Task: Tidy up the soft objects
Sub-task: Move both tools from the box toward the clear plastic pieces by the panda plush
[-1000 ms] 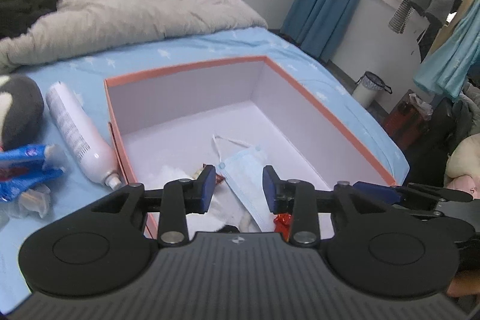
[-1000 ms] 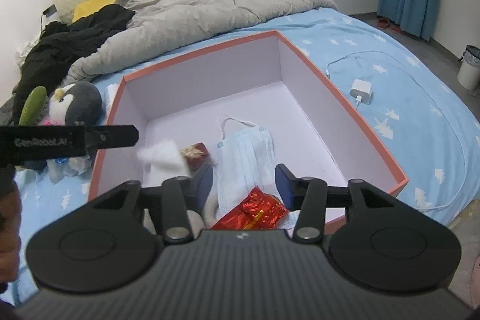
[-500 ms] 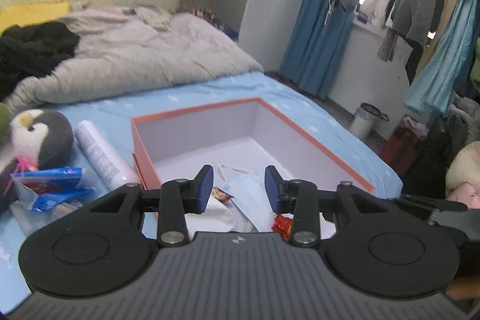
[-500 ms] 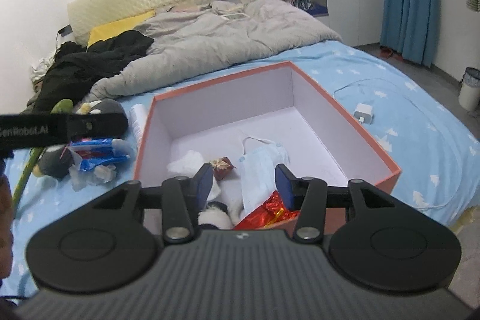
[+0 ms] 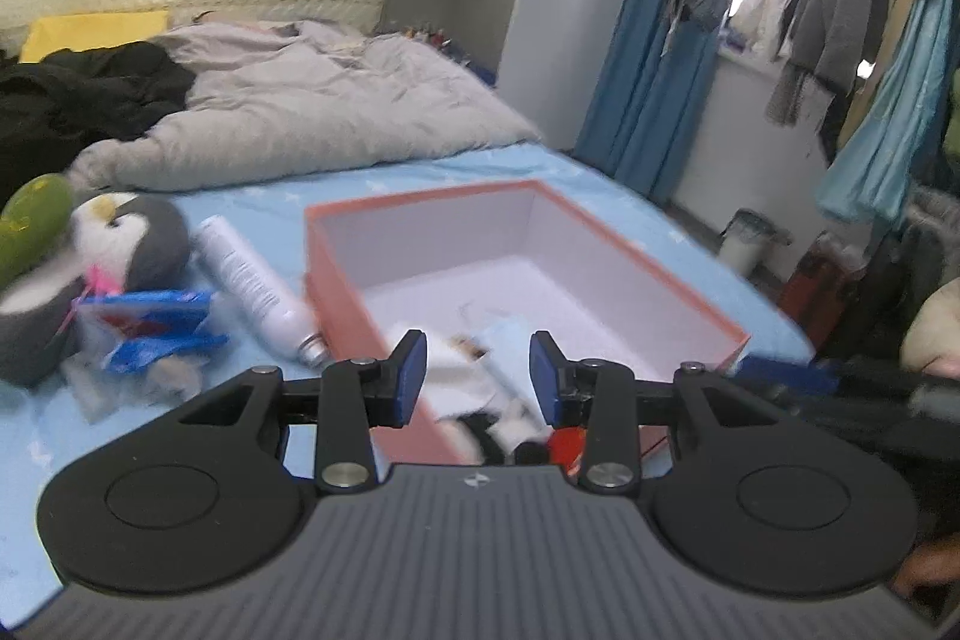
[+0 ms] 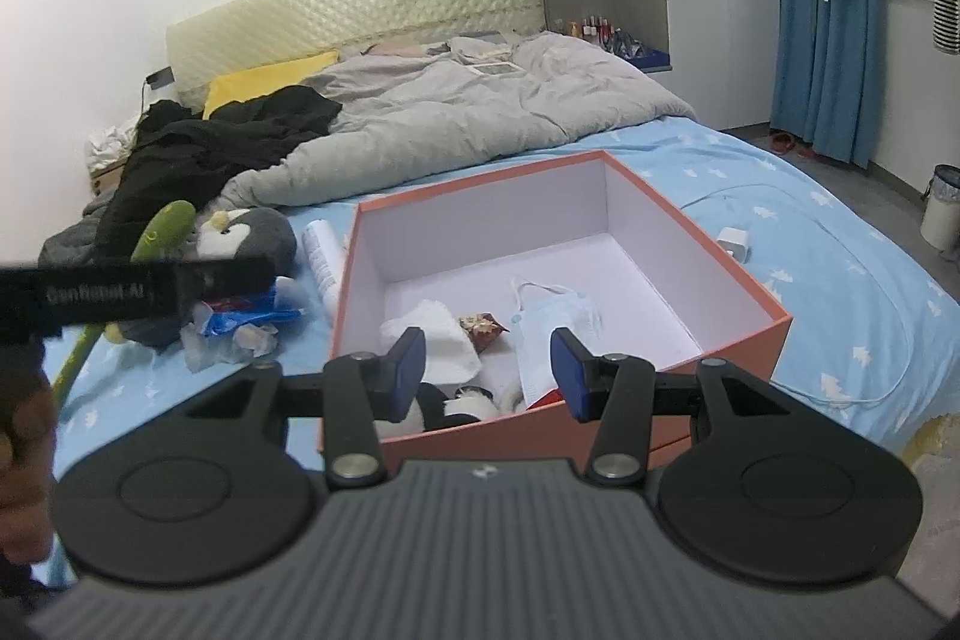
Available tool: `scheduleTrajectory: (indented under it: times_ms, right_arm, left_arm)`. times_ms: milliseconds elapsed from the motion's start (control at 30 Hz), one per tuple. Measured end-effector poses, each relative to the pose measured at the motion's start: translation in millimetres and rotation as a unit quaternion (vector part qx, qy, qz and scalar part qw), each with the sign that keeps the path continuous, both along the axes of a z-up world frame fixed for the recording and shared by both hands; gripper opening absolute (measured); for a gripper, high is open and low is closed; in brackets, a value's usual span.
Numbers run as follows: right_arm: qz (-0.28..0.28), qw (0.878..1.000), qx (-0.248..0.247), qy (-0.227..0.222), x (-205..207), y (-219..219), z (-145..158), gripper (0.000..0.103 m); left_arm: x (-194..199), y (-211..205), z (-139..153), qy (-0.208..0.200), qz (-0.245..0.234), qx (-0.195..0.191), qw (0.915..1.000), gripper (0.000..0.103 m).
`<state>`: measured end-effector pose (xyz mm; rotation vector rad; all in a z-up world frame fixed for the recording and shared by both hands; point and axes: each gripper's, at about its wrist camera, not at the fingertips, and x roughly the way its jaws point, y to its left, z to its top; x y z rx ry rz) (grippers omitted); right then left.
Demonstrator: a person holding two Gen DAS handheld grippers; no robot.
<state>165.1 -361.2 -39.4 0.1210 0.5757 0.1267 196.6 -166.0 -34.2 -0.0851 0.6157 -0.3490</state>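
Both of your hand-held grippers have drawn back and up from the box since a second ago, so more of the bed shows and the box sits farther off in each view. Your left hand-held gripper hangs over the box's near corner with its blue pads spread apart and nothing between them. Your right hand-held gripper hovers over the near wall, its jaws likewise parted and empty.

You can see the open orange cardboard box with a pale lilac lining resting on the light blue star-print bedsheet. Inside it lie a light blue face mask, a crumpled white tissue, a small brown snack wrapper, a black-and-white soft toy against the near wall, and a red foil packet, partly hidden.

Outside the box, on its left, you have a white cylindrical spray bottle lying just beside the wall, a grey-and-white penguin plush, a green plush piece, and blue-and-red plastic packets beside the penguin. A white charger with its cable lies on the sheet to the right. A rumpled grey duvet covers the far end of the bed.
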Motion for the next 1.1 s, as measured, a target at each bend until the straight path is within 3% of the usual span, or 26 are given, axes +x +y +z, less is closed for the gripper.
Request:
scheduleTrajectory:
  times_ms: [333,667,967,1100]
  right_arm:
    - [0.008,1.0,0.022,0.006,-11,24,-9,0.05]
    - [0.051,0.999,0.006,0.015,-25,65,-16,0.05]
    - [0.098,0.994,0.028,0.034,-37,104,-25,0.05]
    - [0.12,0.992,0.015,0.043,-38,123,-29,0.05]
  left_arm:
    - [-21,41,-18,0.023,0.038,-0.007,0.999,0.043]
    - [-41,80,-25,0.04,0.067,-0.011,0.9969,0.043]
    - [-68,123,-21,0.043,0.117,-0.008,0.9921,0.043]
    - [-77,141,-23,0.046,0.14,-0.016,0.9889,0.043]
